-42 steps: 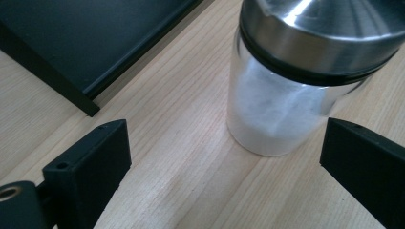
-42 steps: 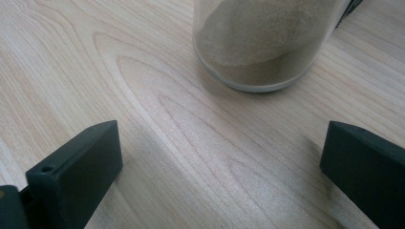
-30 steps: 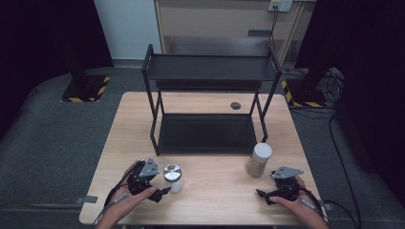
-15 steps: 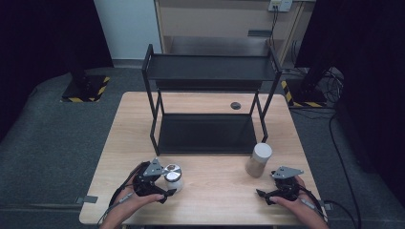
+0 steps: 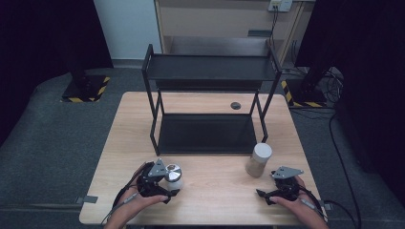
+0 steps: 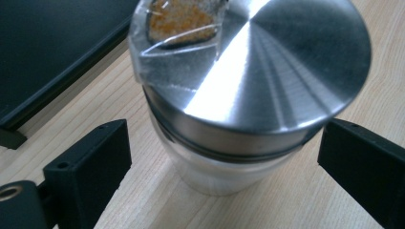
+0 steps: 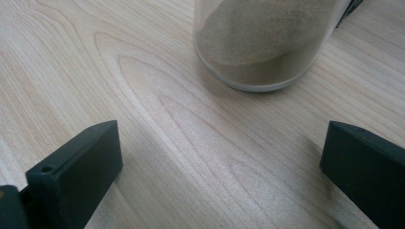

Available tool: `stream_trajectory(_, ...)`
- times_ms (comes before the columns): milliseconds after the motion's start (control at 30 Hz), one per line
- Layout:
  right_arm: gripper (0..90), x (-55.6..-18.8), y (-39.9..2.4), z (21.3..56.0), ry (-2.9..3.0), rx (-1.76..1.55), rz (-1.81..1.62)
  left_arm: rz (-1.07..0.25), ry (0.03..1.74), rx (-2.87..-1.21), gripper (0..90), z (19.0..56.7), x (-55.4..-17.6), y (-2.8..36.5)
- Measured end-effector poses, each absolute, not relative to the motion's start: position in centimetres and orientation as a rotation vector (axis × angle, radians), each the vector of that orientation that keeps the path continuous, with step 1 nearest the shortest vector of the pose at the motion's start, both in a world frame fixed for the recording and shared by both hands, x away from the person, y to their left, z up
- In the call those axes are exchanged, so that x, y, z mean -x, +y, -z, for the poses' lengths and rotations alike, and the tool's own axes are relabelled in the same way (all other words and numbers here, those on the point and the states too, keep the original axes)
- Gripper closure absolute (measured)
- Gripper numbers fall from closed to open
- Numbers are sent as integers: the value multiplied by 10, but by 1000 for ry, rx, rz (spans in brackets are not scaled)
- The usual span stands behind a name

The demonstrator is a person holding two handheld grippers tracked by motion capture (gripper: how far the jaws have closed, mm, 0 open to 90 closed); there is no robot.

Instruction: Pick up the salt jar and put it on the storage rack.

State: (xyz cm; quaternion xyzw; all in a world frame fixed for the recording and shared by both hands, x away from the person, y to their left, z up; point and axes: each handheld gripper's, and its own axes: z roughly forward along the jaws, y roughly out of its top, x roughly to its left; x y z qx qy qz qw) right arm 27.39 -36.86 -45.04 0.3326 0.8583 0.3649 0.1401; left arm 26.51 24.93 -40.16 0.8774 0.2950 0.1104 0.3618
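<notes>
2-tier rack (image 5: 207, 71) at back centre of worktop (image 5: 119, 143). Short jar (image 5: 173, 176) front-left, between the left gripper (image 5: 165, 188) fingers (image 6: 90, 167). Tall jar (image 5: 259, 160) front-right, just beyond right gripper (image 5: 267, 195). Small disc (image 5: 235, 105) behind rack's lower shelf.

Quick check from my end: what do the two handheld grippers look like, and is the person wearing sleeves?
Both the left gripper and right gripper are black, each with two flat, blocky black jaws, a grey three-cornered plate on top and a thin cable trailing back along the forearm. The forearms look bare; no sleeves visible.
</notes>
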Motion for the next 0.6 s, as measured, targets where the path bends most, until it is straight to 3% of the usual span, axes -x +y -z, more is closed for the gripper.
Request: stream_trajectory(600,14,-274,-369,450,2480,-960,-1054,-298,815,-2209,87,410,-266,242)
